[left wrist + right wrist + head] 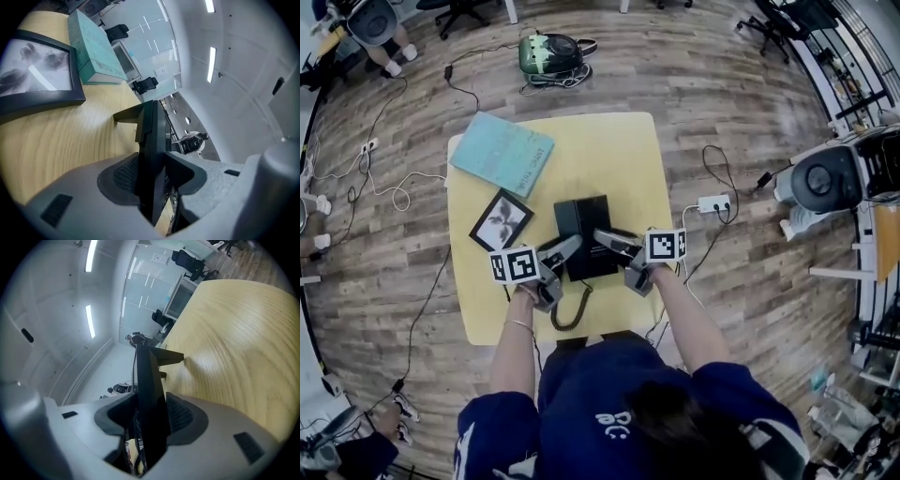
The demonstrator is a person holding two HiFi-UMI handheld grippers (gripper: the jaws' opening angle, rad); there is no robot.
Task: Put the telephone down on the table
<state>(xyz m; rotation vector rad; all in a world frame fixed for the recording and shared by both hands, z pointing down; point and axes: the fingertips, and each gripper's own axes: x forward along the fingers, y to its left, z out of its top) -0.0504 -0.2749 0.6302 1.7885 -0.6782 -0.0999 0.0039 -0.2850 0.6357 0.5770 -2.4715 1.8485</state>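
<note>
Phone (584, 225) is low at the table's (619, 150) middle in the head view, left gripper (567, 251) and right gripper (605, 240) at its sides; print on the book (502, 152) is too small to read. Left gripper view: jaws clamp the phone's edge. Right gripper view: likewise, its foot at or just above the wood. Setting down looks nearly done; release remains.

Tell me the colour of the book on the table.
Light teal. The book shows best in the head view.
</note>
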